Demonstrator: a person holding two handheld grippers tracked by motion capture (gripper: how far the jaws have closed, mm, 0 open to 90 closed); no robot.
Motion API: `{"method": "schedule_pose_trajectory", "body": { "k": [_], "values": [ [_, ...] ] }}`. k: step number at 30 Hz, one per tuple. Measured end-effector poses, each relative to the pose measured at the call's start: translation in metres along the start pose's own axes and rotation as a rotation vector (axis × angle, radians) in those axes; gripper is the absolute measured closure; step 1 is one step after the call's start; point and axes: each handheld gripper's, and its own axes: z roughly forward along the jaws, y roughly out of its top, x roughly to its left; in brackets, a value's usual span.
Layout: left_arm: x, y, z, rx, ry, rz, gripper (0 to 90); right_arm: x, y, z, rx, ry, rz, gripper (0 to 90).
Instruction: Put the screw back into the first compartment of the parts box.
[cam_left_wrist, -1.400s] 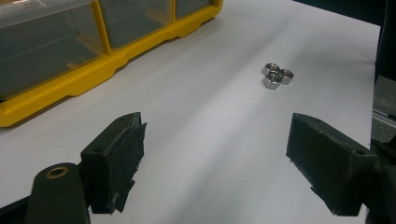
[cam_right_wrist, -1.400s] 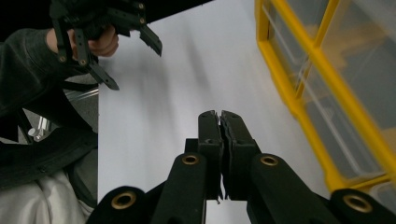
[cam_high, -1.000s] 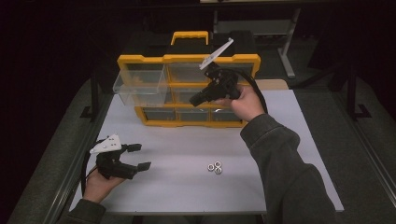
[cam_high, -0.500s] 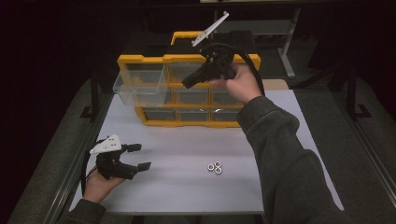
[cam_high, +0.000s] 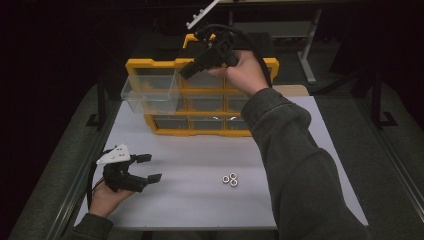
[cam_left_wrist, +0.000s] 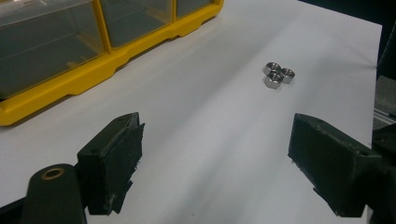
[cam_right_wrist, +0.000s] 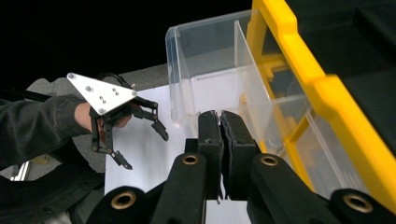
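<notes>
Centrally, three hex nuts (cam_high: 230, 179) lay bunched and touching on the white table (cam_high: 200, 200), well apart from the left gripper (cam_high: 145, 167), which rested near the table's left edge with jaws spread wide (bare surface lay between them). Farther back stood the yellow organizer (cam_high: 200, 95), its top-left clear drawer (cam_high: 150, 90) pulled out. Above it the right gripper (cam_right_wrist: 220, 135) hung, jaws pressed together on nothing.
</notes>
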Motion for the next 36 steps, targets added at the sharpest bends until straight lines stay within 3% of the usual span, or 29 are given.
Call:
{"method": "schedule_pose_trajectory", "body": {
  "k": [9, 22, 29, 36],
  "values": [
    [0.001, 0.000, -0.001, -0.003, 0.002, -0.002, 17.3, 0.002, 0.024, 0.021, 0.011, 0.013, -0.021, 85.8],
    [0.000, 0.000, -0.001, 0.000, 0.000, -0.009, 17.4, 0.007, 0.042, 0.056, 0.027, 0.045, -0.041, 85.8],
    [0.001, 0.000, -0.001, -0.010, 0.002, 0.001, 17.4, 0.005, 0.042, 0.071, 0.045, 0.049, -0.041, 85.7],
    [0.001, -0.001, -0.001, -0.001, 0.004, -0.006, 17.4, -0.006, 0.033, 0.079, 0.051, 0.055, 0.012, 81.6]
  ]
}}
